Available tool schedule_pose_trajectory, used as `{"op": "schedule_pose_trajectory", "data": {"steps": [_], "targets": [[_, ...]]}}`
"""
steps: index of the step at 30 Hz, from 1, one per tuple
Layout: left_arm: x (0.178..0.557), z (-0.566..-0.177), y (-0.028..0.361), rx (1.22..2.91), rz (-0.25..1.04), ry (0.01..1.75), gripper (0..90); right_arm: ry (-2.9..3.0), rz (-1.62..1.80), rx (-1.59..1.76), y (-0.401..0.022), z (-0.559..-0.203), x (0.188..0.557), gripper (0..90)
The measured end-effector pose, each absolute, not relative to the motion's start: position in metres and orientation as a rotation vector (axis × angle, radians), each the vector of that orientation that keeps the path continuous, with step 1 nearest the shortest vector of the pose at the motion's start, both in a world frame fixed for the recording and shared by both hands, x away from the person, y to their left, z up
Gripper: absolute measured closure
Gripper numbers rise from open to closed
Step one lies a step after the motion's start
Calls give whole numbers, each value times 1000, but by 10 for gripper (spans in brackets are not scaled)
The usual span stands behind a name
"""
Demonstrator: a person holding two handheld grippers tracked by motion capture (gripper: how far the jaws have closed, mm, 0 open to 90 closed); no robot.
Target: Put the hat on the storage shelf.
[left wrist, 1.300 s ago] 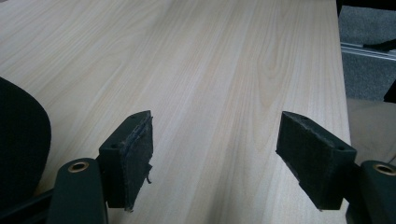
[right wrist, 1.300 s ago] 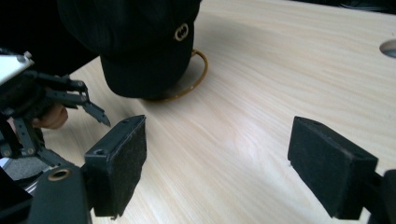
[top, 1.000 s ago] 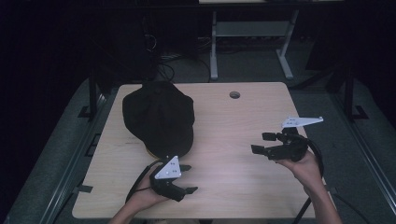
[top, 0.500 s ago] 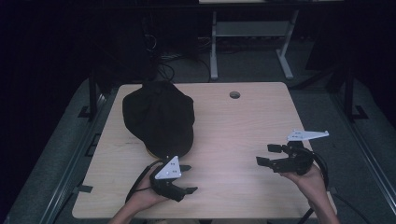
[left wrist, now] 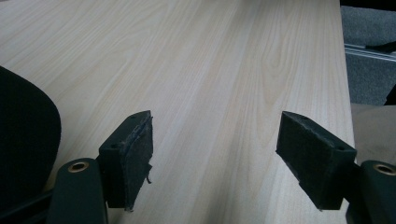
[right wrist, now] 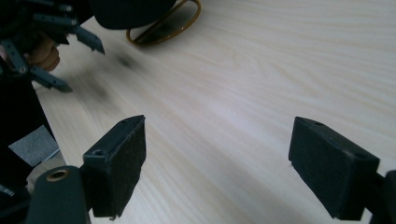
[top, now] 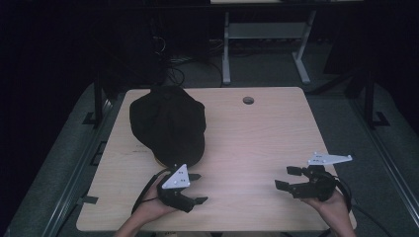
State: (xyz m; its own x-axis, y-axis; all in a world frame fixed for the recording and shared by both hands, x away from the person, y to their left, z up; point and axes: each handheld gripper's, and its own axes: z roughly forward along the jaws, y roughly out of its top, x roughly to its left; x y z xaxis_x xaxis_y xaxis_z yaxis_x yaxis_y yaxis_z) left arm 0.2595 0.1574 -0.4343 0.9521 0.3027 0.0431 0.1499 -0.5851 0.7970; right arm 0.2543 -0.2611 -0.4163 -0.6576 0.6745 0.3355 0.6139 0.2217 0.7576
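Note:
A black cap [top: 168,123] lies crown up on the left half of the light wooden table [top: 257,133]. My left gripper [top: 198,188] sits just in front of the cap's near edge, open, nothing between its pads [left wrist: 140,154]. The cap's dark edge [left wrist: 23,140] shows at the left of the left gripper view. My right gripper [top: 283,177] hovers near the table's front right corner, open and empty, jaws pointing left. In the right gripper view the cap [right wrist: 130,11] and its tan inner band [right wrist: 163,28] lie far off, beside the left gripper [right wrist: 51,51].
A round cable hole [top: 248,100] sits near the table's far edge. Behind the table stand a white desk frame [top: 262,44] and tangled cables [top: 173,69] on the dark floor. Bare wood stretches between the two grippers.
My right gripper has drawn back toward the table's near edge and dropped lower. The left gripper and the cap have stayed put.

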Motion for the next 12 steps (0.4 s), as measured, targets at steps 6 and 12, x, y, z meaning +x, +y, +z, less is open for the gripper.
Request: {"op": "schedule_pose_trajectory", "data": {"steps": [6, 12], "targets": [[259, -434, 157, 2201, 229, 323, 265, 2392, 1445, 1274, -262, -432, 235, 173], [259, -434, 156, 2207, 226, 310, 265, 2355, 1513, 1295, -262, -442, 216, 168]]}}
